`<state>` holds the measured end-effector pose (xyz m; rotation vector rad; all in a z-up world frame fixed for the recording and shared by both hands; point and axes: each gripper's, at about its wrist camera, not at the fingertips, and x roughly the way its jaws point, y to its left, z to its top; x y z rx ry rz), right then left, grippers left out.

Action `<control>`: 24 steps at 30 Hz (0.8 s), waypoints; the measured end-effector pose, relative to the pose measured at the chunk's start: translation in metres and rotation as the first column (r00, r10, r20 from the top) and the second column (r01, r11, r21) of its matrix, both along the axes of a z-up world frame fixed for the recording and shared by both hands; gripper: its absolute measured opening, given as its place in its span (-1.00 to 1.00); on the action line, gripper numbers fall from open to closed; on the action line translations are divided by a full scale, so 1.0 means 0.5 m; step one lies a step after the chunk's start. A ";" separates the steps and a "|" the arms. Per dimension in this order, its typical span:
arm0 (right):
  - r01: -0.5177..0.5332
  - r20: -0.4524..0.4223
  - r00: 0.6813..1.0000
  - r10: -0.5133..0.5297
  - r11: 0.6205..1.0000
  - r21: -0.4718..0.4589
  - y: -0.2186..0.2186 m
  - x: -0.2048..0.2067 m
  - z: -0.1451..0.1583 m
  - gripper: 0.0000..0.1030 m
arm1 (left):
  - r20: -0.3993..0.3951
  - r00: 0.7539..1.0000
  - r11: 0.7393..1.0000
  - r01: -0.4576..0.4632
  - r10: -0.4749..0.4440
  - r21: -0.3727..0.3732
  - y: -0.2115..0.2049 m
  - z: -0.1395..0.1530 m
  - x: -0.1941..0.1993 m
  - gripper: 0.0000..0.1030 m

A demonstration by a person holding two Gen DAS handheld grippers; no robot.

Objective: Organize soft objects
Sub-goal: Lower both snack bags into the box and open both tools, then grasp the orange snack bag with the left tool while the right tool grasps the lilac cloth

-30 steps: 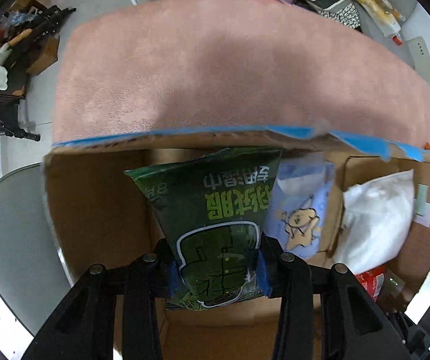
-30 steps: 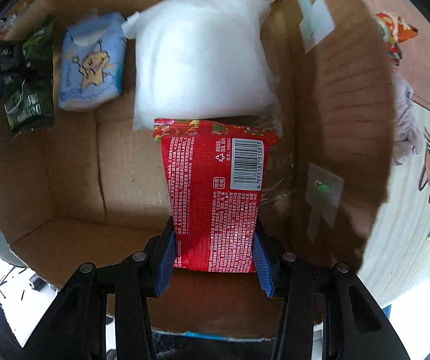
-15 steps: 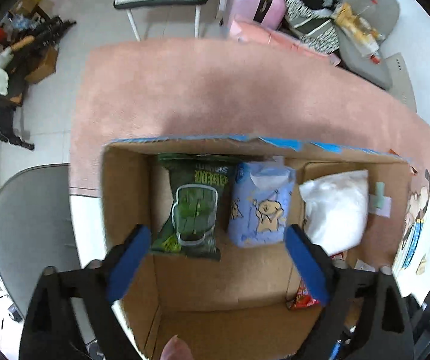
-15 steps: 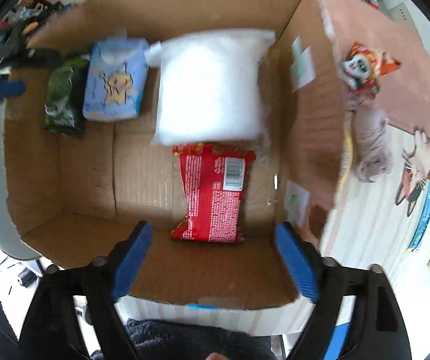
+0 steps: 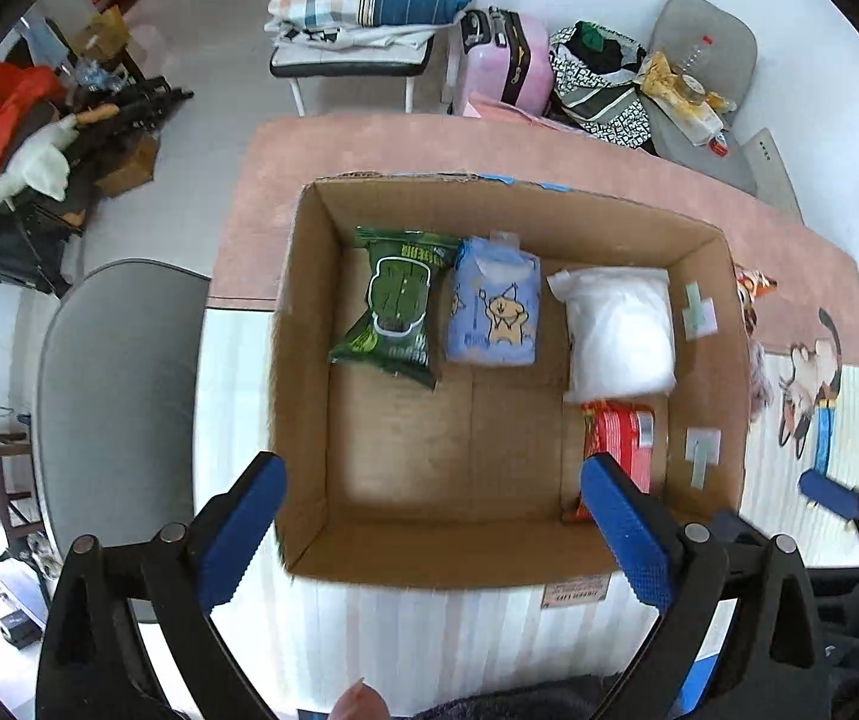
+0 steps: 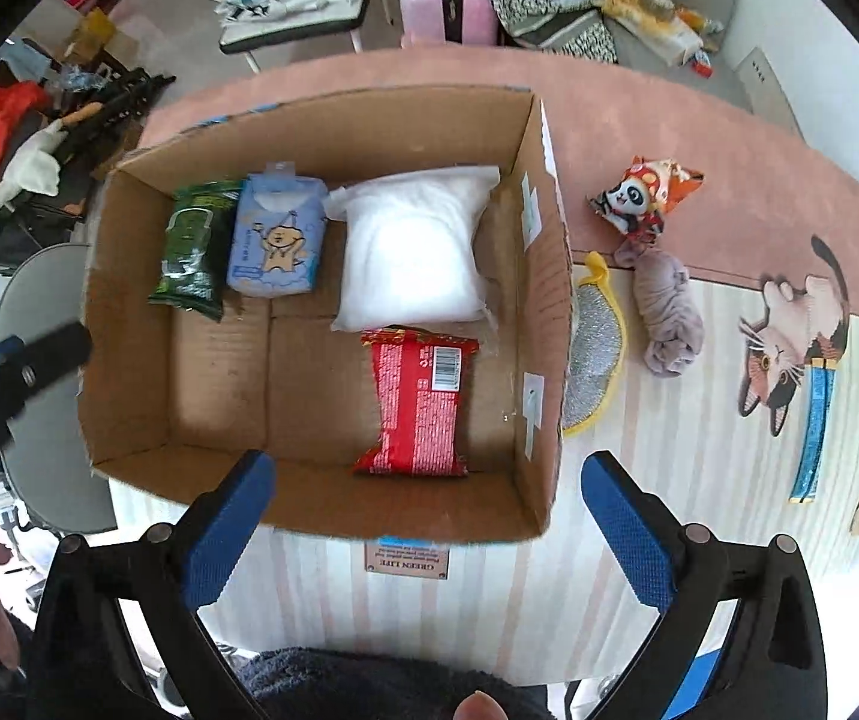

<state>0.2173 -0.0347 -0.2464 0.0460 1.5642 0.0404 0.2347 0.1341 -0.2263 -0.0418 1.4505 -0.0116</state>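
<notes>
Right of the cardboard box, on the tabletop, the rolled grey cloth lies lengthwise toward the empty right gripper, nearer it than the left gripper, both having just spread wide.

The cardboard box is plain brown; inside it, a dark green packet with pale lettering; a light blue pack printed with a tan cartoon animal; a white pouch; a red packet with a white barcode; outside, a silver scrubber edged yellow; a greyish-lilac cloth; gripper pads blue.
</notes>
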 end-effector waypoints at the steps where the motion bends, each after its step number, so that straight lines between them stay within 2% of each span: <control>1: -0.003 0.009 1.000 0.003 1.000 0.002 0.000 -0.006 0.006 1.00 | 0.012 1.000 1.000 -0.002 0.002 -0.001 -0.002 0.011 -0.012 0.95; 7: -0.017 0.056 0.998 0.015 0.999 0.031 -0.003 -0.061 0.053 1.00 | 0.060 0.998 1.000 -0.025 0.025 0.012 -0.007 0.053 -0.059 0.96; 14: -0.039 0.098 0.995 0.030 0.995 0.087 -0.005 -0.099 0.103 1.00 | 0.083 0.996 0.999 -0.038 0.039 -0.010 -0.033 0.086 -0.087 0.99; 16: -0.036 0.111 0.993 0.025 0.994 0.100 -0.018 -0.102 0.116 1.00 | 0.102 0.995 1.000 -0.022 0.022 0.003 -0.057 0.103 -0.085 0.99; 19: -0.001 0.133 0.991 -0.014 0.993 0.115 -0.063 -0.101 0.133 1.00 | 0.149 0.988 0.997 0.035 -0.045 0.065 -0.117 0.134 -0.071 0.99; 24: 0.119 0.158 0.979 -0.130 0.990 0.076 -0.209 -0.074 0.144 1.00 | 0.186 0.968 0.979 0.143 -0.169 0.143 -0.248 0.148 -0.004 0.99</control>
